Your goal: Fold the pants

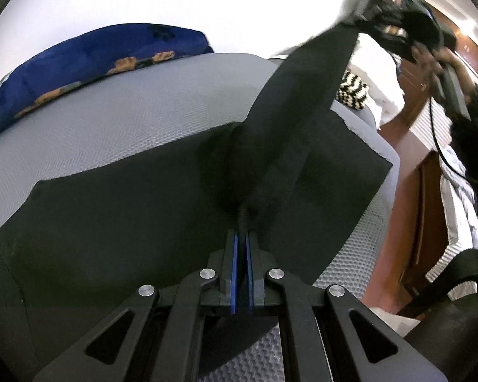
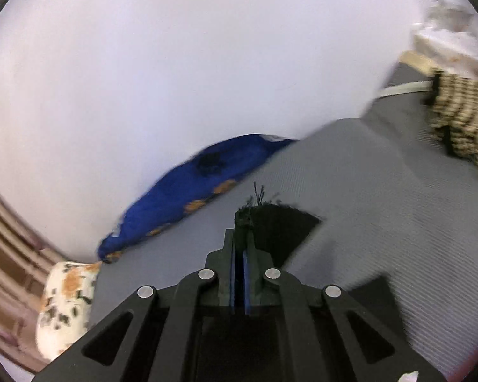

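Note:
Black pants [image 1: 137,216] lie spread on a grey textured mat [image 1: 143,121]. My left gripper [image 1: 242,232] is shut on a bunched fold of them near the middle, low over the mat. From that fold a taut strip of the pants [image 1: 306,89] rises to the upper right, where my right gripper [image 1: 363,25] holds it, gripped by a person's hand [image 1: 430,60]. In the right wrist view my right gripper [image 2: 242,222] is shut on a frayed black edge of the pants [image 2: 280,222], lifted high above the mat [image 2: 366,191].
A blue cushion with orange flowers [image 1: 89,63] [image 2: 194,197] lies along the mat's far edge by a white wall. A black-and-cream patterned cloth [image 1: 353,92] [image 2: 462,121] sits at the far right corner. A floral white cushion [image 2: 67,305] lies at the left. Brown wooden floor [image 1: 408,191] borders the mat on the right.

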Action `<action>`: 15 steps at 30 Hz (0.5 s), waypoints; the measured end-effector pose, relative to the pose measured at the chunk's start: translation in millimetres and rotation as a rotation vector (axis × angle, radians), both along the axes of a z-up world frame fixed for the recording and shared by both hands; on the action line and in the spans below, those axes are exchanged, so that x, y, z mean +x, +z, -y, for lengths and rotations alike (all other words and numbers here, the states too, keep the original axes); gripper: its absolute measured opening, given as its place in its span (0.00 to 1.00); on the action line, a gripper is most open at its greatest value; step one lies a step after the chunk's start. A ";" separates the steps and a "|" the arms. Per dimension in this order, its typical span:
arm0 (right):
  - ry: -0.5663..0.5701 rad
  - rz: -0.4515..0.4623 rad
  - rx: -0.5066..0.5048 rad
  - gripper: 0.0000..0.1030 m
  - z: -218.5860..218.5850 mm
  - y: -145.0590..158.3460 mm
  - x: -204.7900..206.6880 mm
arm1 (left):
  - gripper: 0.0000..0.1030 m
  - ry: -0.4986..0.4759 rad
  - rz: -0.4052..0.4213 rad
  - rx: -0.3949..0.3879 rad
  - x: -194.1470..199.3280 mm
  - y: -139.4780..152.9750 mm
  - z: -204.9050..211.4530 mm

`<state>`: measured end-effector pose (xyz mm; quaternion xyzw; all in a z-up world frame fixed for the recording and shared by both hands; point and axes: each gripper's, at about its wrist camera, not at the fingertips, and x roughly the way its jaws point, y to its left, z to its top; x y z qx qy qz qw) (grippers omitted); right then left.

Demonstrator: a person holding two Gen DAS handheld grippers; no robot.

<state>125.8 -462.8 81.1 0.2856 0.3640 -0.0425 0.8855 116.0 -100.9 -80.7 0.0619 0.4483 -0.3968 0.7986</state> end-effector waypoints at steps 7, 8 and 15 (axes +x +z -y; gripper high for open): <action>-0.220 -0.259 0.084 0.03 40.5 -99.9 -104.0 | 0.06 -0.127 -0.013 0.086 -19.3 -23.5 20.8; -0.237 -0.314 0.083 0.03 41.6 -120.3 -113.7 | 0.06 -0.143 -0.011 0.099 -23.1 -26.1 22.6; -0.264 -0.328 0.121 0.03 47.5 -138.5 -139.1 | 0.06 -0.173 -0.011 0.098 -30.4 -23.2 15.6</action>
